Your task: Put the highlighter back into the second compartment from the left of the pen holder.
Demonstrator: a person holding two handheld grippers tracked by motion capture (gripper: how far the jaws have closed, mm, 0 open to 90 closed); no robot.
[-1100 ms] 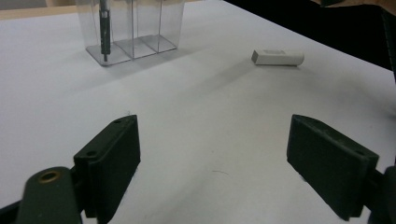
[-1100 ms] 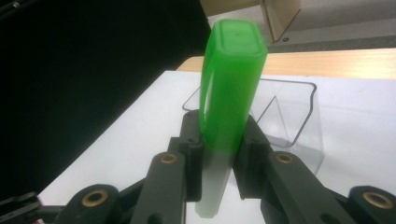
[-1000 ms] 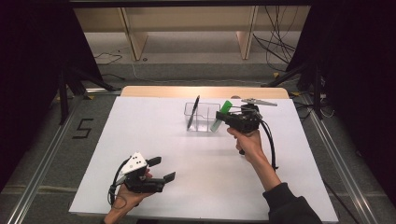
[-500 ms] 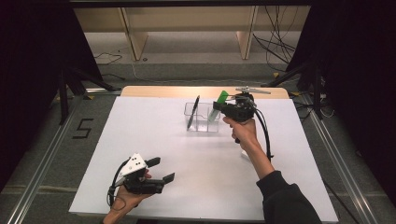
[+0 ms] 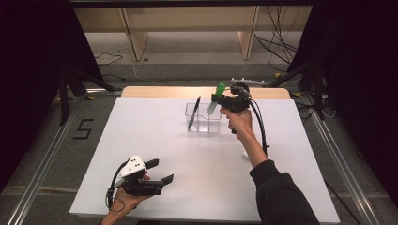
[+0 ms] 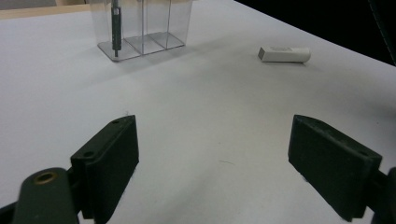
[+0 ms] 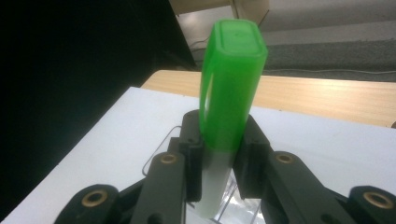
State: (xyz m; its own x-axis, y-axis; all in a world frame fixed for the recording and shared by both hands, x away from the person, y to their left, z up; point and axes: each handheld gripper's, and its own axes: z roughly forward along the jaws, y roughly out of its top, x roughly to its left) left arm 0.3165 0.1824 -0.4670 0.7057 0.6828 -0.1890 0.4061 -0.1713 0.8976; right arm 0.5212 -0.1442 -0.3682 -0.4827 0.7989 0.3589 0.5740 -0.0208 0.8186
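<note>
While the left gripper (image 5: 157,171) rests near the table's (image 5: 141,131) front edge with jaws wide apart, the right gripper (image 7: 219,151) holds a green-capped highlighter (image 7: 229,102) clamped between its jaws, tilted above the clear organizer (image 5: 202,118) where a dark pen (image 5: 193,112) stands.

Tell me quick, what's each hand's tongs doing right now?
Left tongs: open, holding nothing.
Right tongs: closed on the green-capped plastic highlighter.
</note>
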